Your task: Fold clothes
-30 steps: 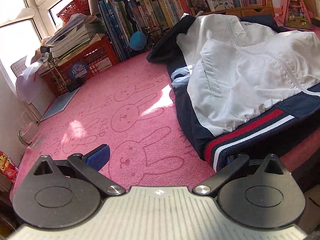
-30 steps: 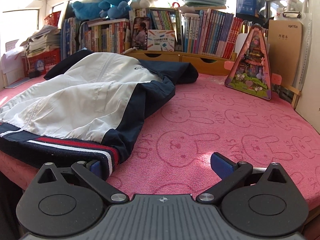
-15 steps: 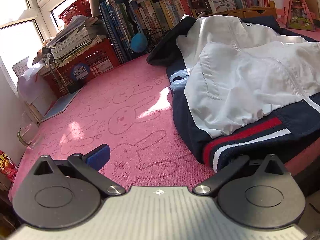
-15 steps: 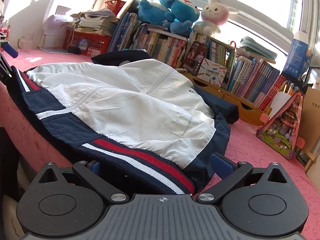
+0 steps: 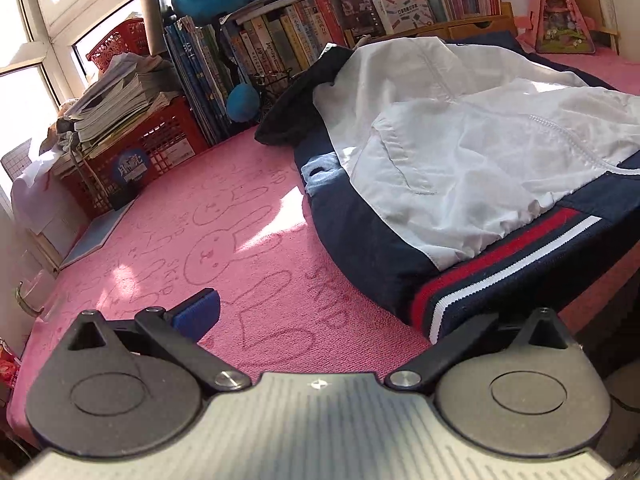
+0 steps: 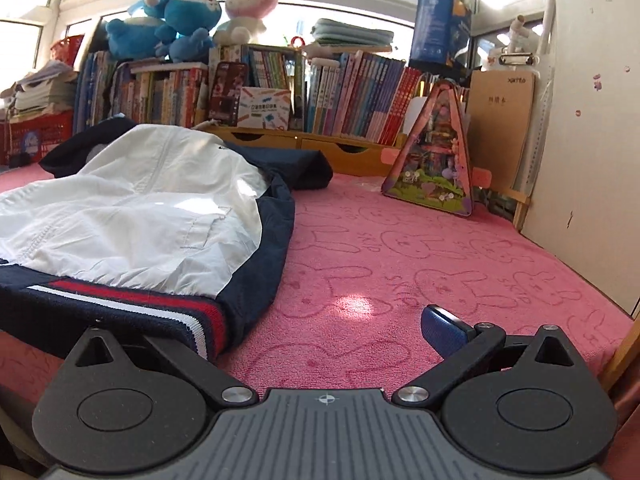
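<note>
One white-and-navy jacket (image 5: 460,168), spread flat

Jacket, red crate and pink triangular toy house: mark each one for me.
jacket (image 5: 460,168): left wrist view, on the white front panel.
red crate (image 5: 160,140): left wrist view, on its lattice front wall, under the stacked papers.
pink triangular toy house (image 6: 434,160): right wrist view, on the middle of its decorated front face.

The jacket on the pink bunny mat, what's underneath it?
The jacket lies on the pink bunny mat, which shows all around it. A pale blue patch peeks out at its left edge; anything else beneath is covered.
</note>
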A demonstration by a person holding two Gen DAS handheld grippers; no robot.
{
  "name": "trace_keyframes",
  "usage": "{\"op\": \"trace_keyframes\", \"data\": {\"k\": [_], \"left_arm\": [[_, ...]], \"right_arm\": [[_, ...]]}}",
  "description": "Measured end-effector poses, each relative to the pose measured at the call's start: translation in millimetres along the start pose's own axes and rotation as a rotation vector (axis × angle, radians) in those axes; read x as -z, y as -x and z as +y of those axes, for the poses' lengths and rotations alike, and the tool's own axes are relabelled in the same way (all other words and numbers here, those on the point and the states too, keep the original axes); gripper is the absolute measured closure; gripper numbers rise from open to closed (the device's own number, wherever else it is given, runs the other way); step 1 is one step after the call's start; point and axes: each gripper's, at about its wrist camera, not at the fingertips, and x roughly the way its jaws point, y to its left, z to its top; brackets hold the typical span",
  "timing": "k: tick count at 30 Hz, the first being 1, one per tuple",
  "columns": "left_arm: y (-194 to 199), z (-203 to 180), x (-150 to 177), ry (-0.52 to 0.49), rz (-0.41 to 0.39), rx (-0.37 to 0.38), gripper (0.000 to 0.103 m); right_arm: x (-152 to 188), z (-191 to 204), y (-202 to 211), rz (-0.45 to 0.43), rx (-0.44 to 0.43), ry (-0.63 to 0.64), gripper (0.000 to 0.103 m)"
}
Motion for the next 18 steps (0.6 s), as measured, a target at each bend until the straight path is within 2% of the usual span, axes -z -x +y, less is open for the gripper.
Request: {"op": "trace_keyframes", "data": {"k": [2,4,8,11,14,16,18], "left_arm": [[-1.0,2.1,0.5,0.011,0.007,0.008,0.0],[-3.2,6.5,-0.1,0.048,0.025,0.024,0.0],[-2.1,6.5,-4.8,0.085,0.058,0.057,0.0],[4.8,0.9,-3.0,0.035,0.057,0.159,0.0],[11.6,-4.4,-1.3,-0.001,0.055,0.239,0.0],[16.1,-7.7,-2.3,0.002,0.049,0.302,0.0],[18.2,-5.8,-6.7,0.045,0.037,0.389,0.0]], "right_arm": [[2.8,1.6,0.8,0.004,-0.009,0.005,0.0],[1.6,-1.8,-1.3,0.024,-0.054,-0.023,0.0],[-0.3,-11.5,-3.8,0.081,-0.248,-0.105,0.0],[-5.6,-15.0,2.1,0.105,-0.361,-0.1,0.0],[-17.0,-26.2,7.9,0.107,-0.432,-0.119,0.0],[-31.1,-43.0,10.2,0.08,-0.521,-0.209,0.0],[-47.7,-60.6,9.0,0.024,-0.62,-0.325,0.0]]}}
